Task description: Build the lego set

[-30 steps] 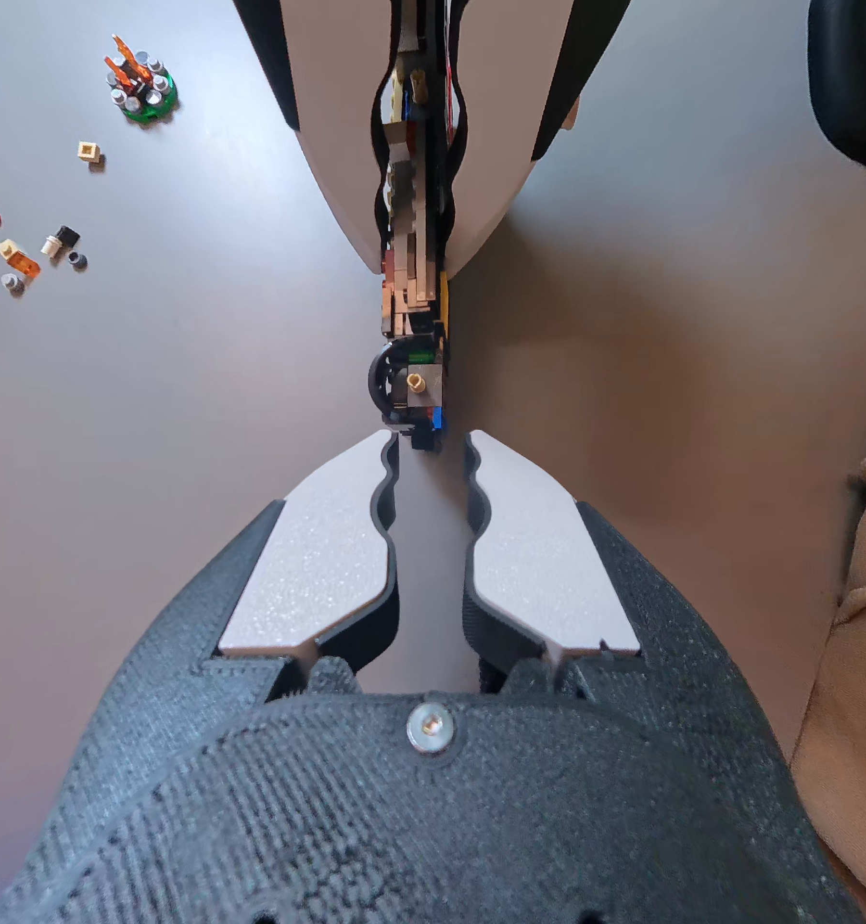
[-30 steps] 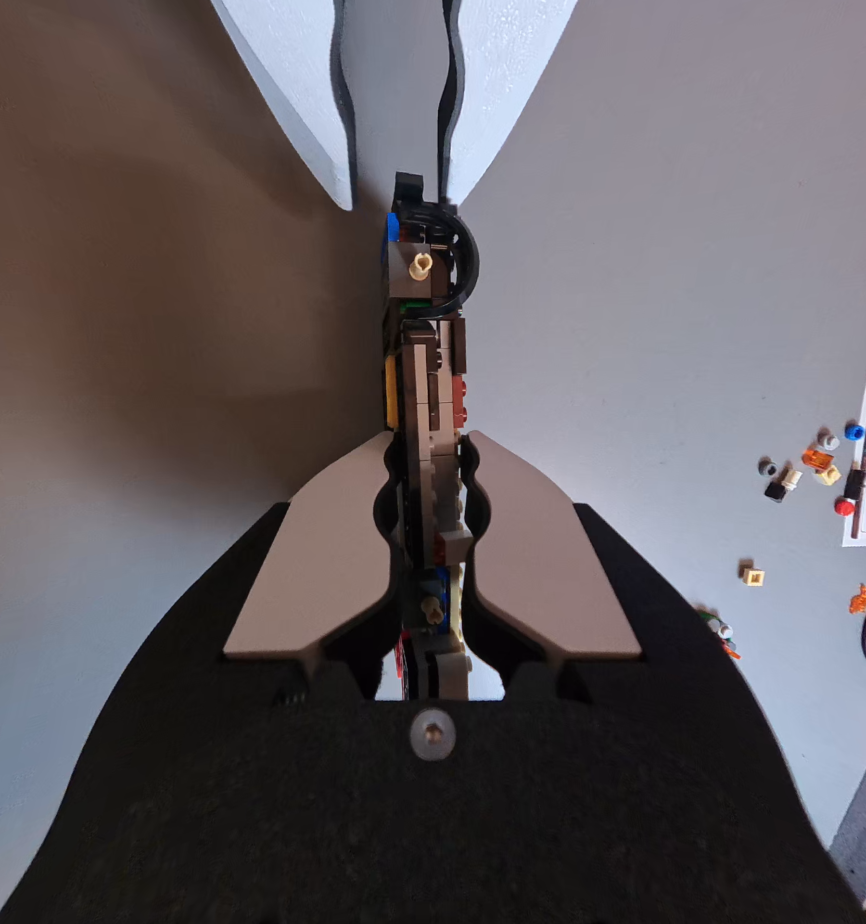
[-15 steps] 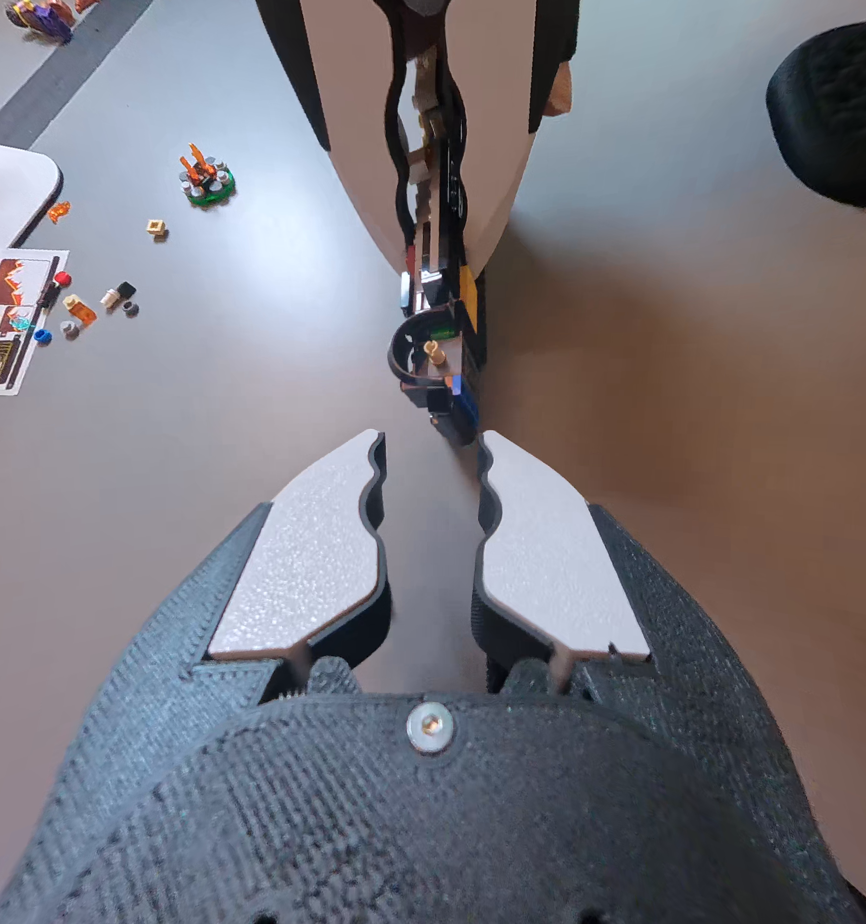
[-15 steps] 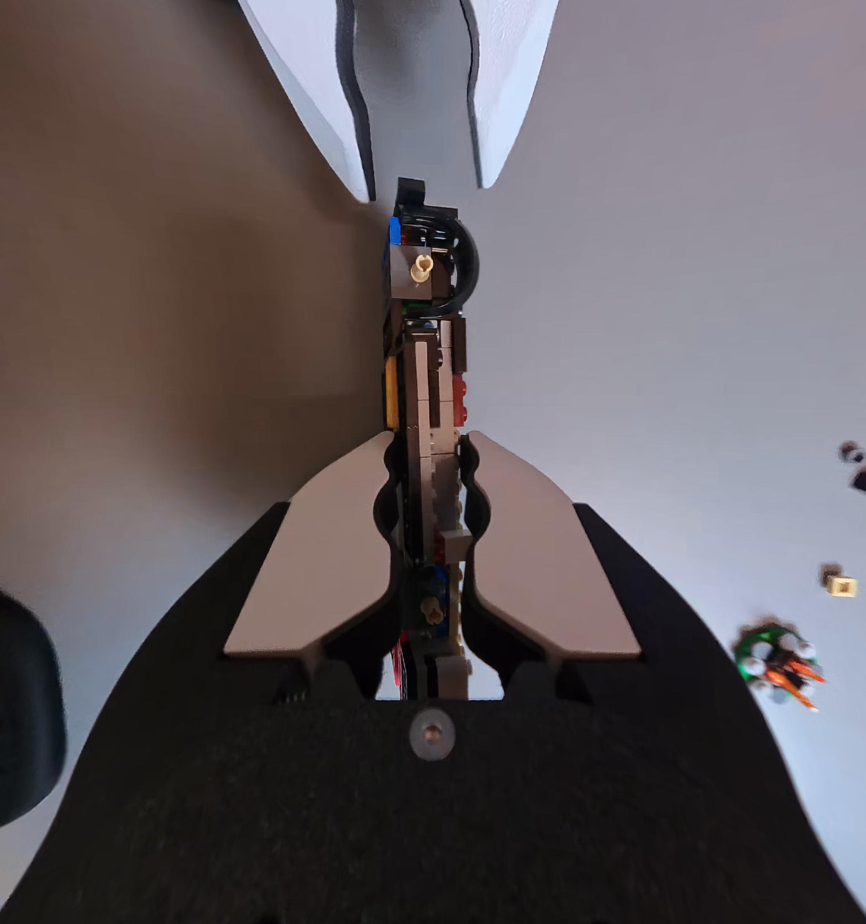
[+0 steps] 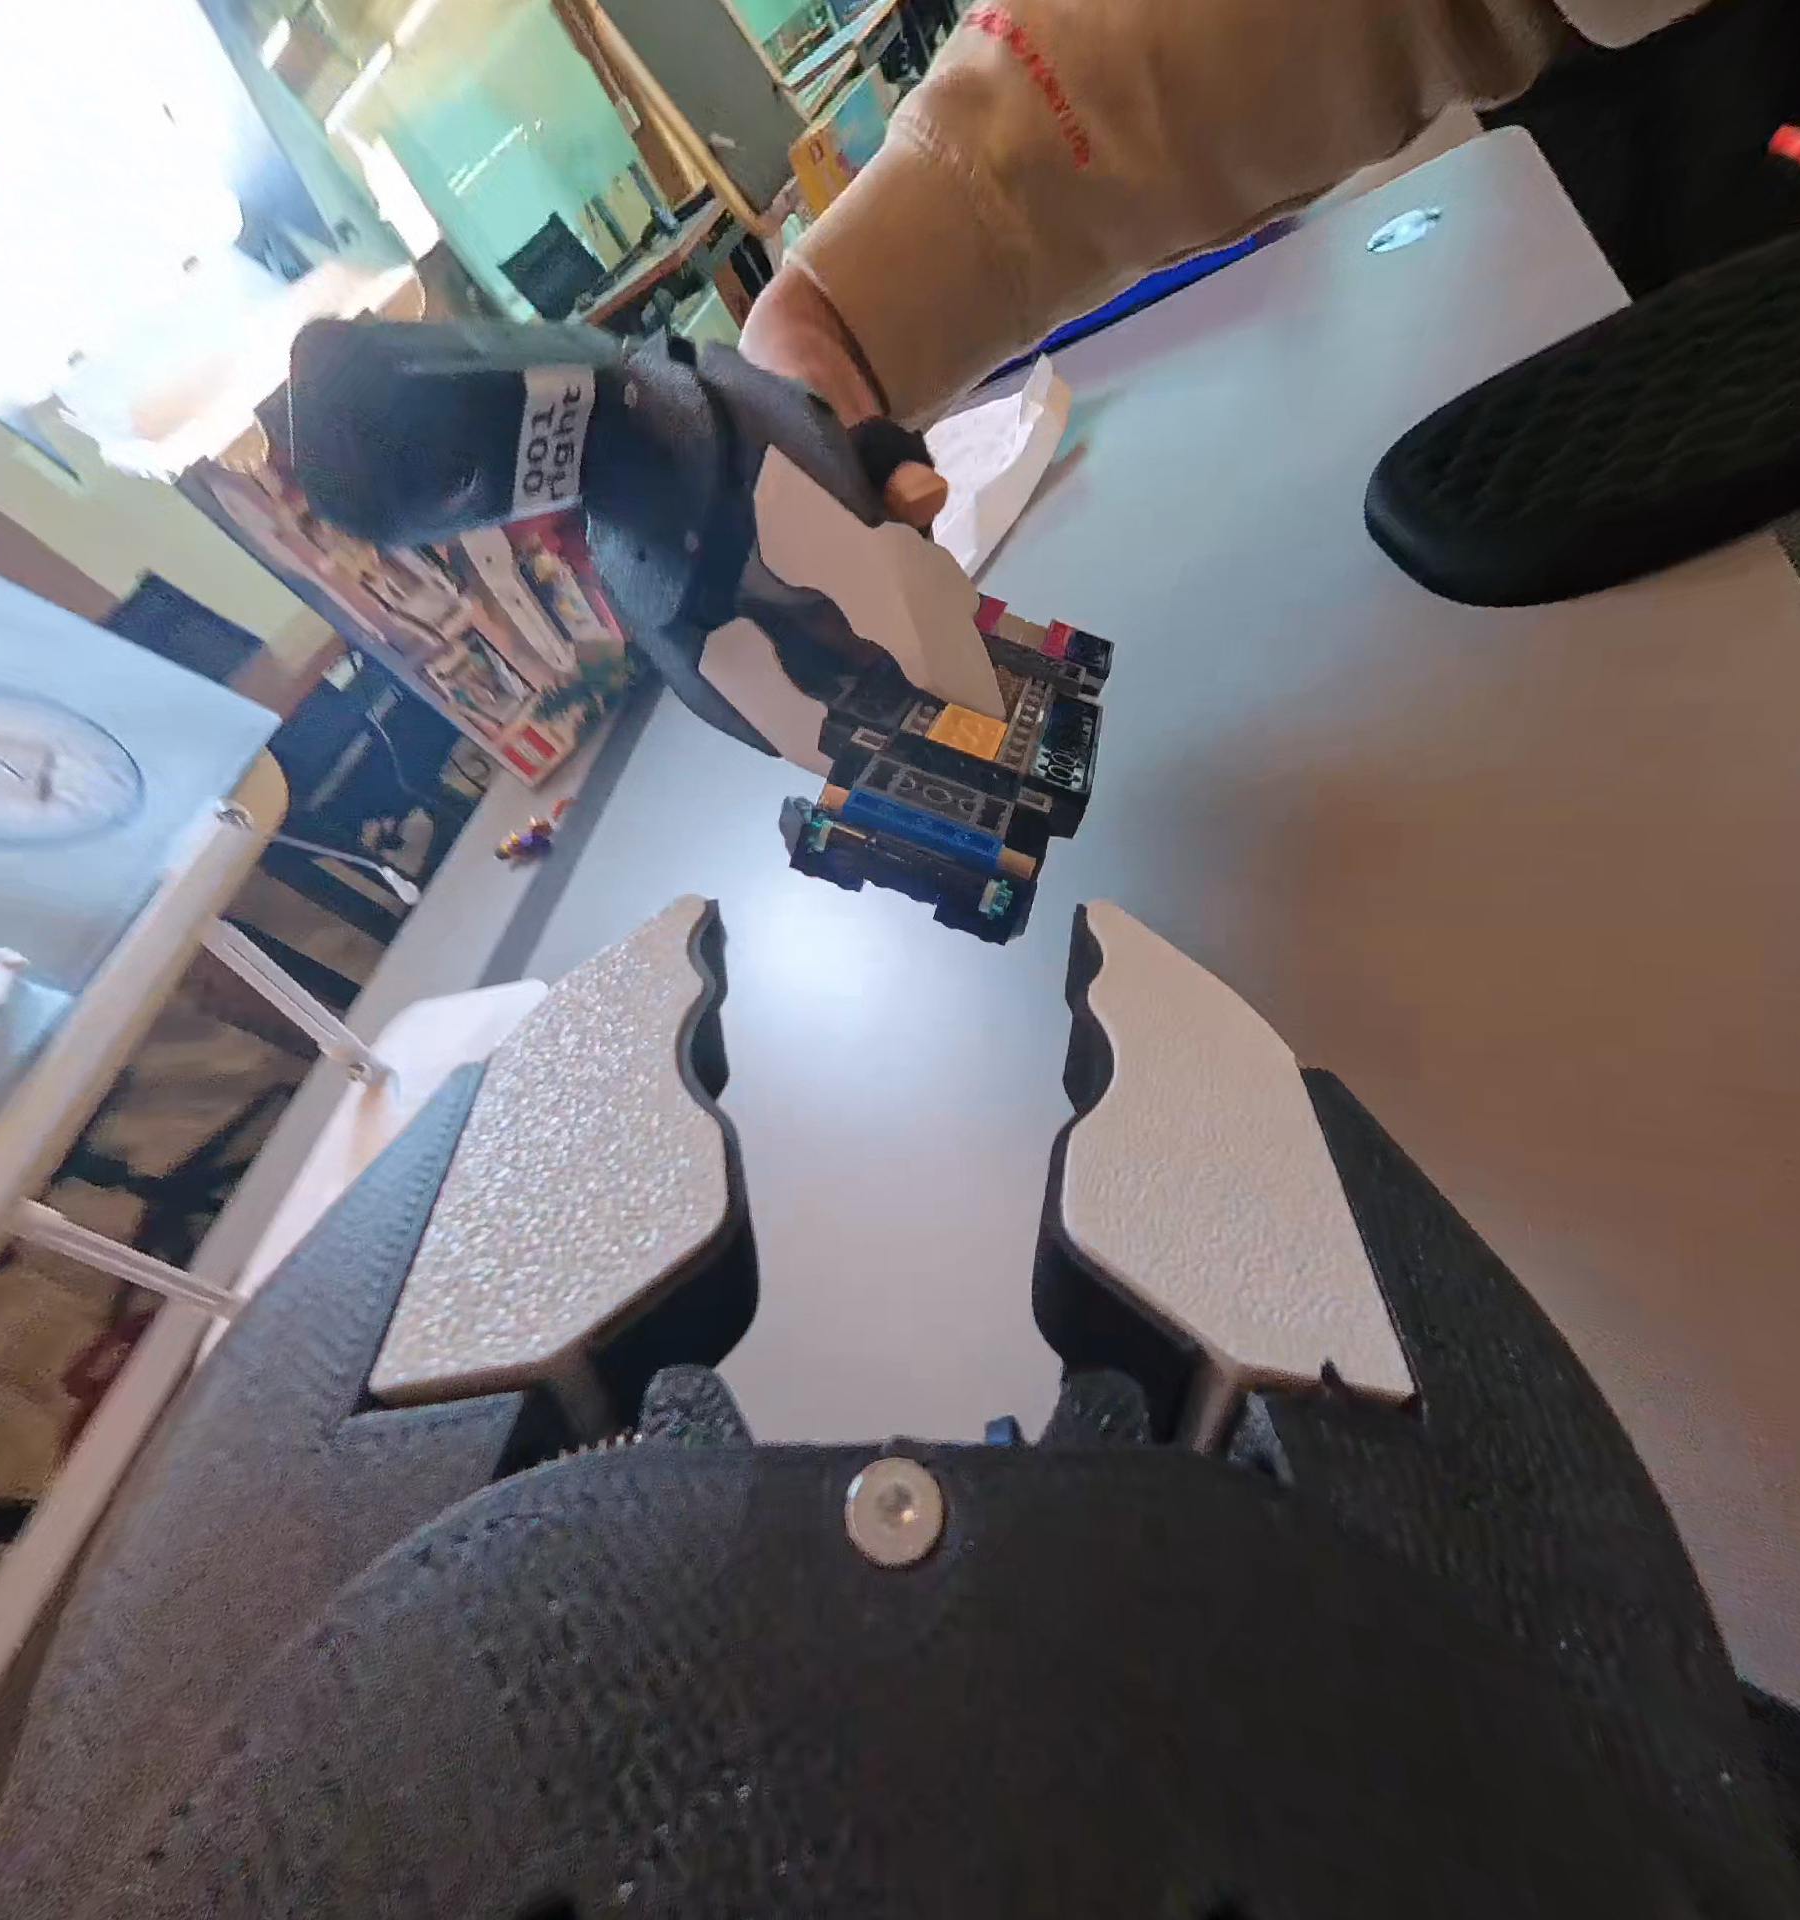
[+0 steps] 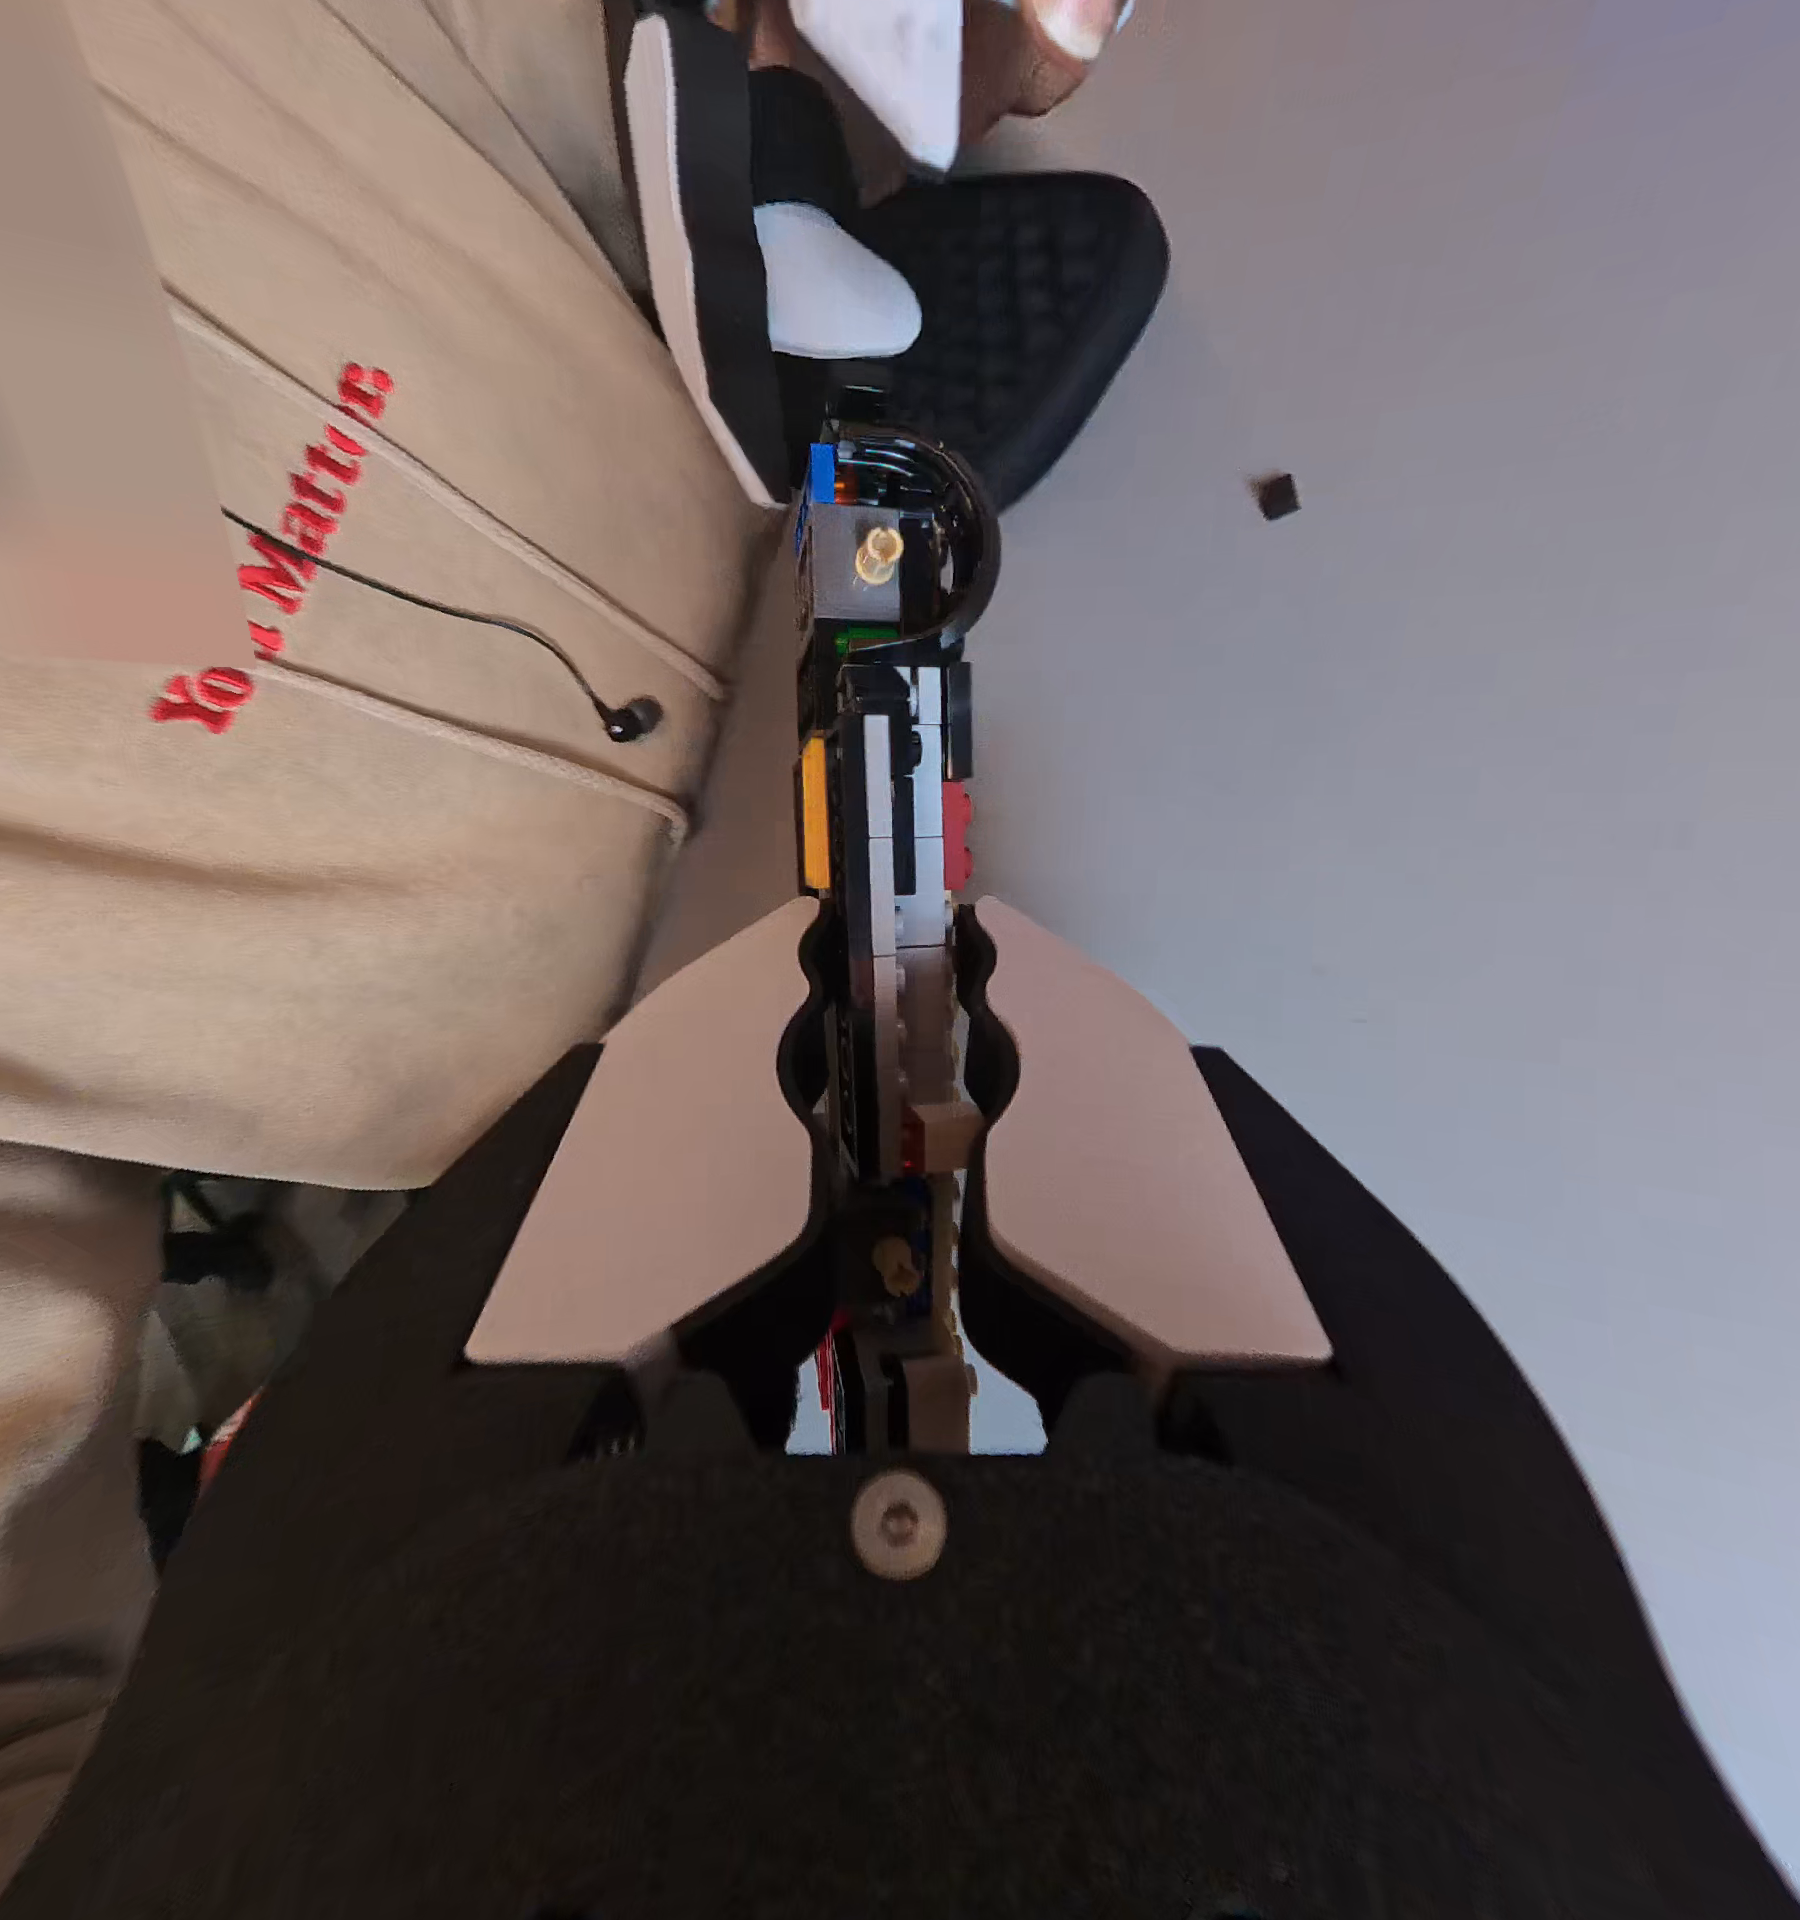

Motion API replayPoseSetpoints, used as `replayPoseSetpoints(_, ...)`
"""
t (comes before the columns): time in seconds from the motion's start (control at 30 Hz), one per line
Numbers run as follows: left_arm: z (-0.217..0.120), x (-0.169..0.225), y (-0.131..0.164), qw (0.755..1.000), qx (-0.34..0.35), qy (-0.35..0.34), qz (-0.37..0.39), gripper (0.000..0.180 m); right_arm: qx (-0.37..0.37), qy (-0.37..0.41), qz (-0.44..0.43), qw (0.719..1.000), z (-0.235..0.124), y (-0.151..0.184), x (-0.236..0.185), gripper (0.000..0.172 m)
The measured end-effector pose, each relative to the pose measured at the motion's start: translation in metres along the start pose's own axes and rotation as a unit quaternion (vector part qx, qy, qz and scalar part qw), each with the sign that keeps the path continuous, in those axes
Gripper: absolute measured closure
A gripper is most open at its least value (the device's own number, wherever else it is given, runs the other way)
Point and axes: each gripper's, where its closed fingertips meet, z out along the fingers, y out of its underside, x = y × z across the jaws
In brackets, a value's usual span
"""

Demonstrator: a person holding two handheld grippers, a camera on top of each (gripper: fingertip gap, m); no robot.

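The right claw is clamped on a flat toy brick model, held above the grey desk. The left claw stands wide apart with nothing in it, just below the model's near end.

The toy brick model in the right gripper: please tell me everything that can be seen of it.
The toy brick model is a flat, mostly black build of plastic bricks, with white, grey, yellow, red, blue and green pieces, a tan pin and a curved black arch at its far end. The right gripper is shut on it, with both pads pressed on its flat sides. In the left wrist view the model is in the air above the grey table, underside showing, just ahead of the open left gripper, which does not touch it.
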Motion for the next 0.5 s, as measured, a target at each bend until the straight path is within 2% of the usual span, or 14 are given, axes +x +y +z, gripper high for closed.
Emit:
replayPoseSetpoints(0.13, 0.000, 0.007, -0.012, 0.997, -0.004, 0.010, 0.080, 0.108, 0.000, -0.027, 0.009, 1.000, 0.002, -0.005, -0.014, 0.149)
replayPoseSetpoints(0.27, 0.004, 0.011, -0.015, 0.994, -0.009, 0.017, 0.106, 0.107, -0.001, -0.042, 0.012, 0.999, 0.007, -0.008, -0.022, 0.149)
replayPoseSetpoints(0.5, 0.006, 0.020, -0.017, 0.990, -0.010, 0.033, 0.135, 0.124, -0.017, -0.052, 0.019, 0.998, 0.013, -0.005, -0.028, 0.149)
